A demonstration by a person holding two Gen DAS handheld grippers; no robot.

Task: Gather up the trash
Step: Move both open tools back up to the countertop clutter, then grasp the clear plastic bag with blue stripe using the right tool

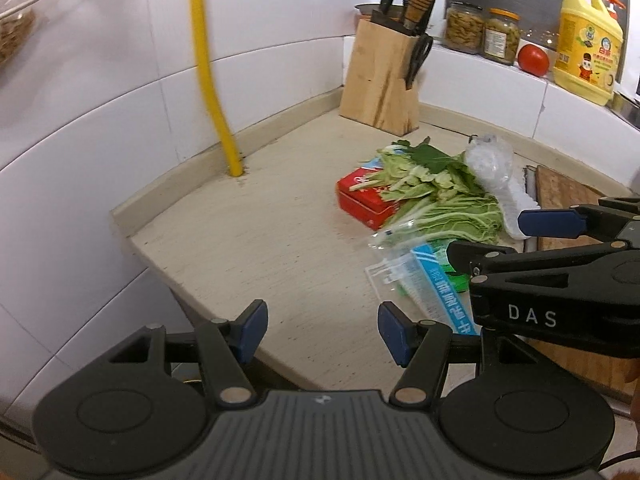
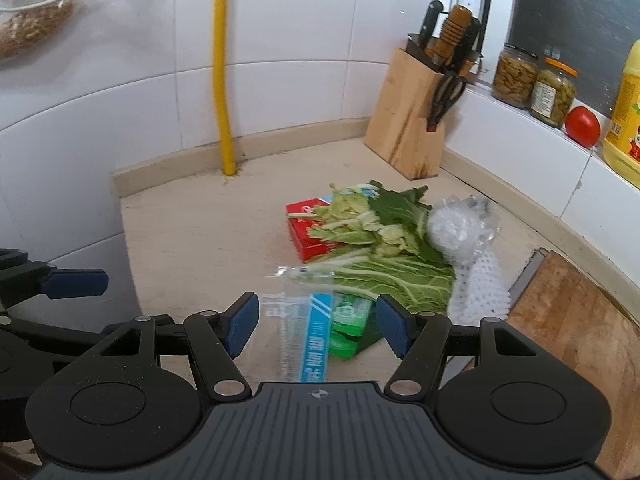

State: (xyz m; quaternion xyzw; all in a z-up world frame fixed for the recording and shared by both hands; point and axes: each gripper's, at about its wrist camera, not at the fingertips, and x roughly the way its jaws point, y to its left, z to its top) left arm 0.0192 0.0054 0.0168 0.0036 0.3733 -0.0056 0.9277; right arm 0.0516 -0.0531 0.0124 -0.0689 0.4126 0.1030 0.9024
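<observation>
A heap of trash lies on the beige counter (image 1: 248,232): a red box (image 1: 366,200), green vegetable leaves (image 1: 436,192), a crumpled clear bottle (image 1: 488,164), white foam netting (image 1: 516,208), a clear bag with a blue strip (image 1: 432,284) and a small green box (image 1: 458,280). My left gripper (image 1: 323,332) is open and empty, hanging over bare counter left of the heap. My right gripper (image 2: 317,330) is also open, above the clear bag (image 2: 308,332) and green box (image 2: 348,320), touching neither. The leaves (image 2: 384,256) and red box (image 2: 312,236) lie just beyond it.
A wooden knife block (image 1: 380,84) stands in the back corner, and a yellow pipe (image 1: 208,72) rises from the counter by the wall. Jars (image 1: 464,26), a tomato (image 1: 533,60) and a yellow detergent bottle (image 1: 588,44) line the sill. A wooden cutting board (image 2: 572,320) lies right of the heap.
</observation>
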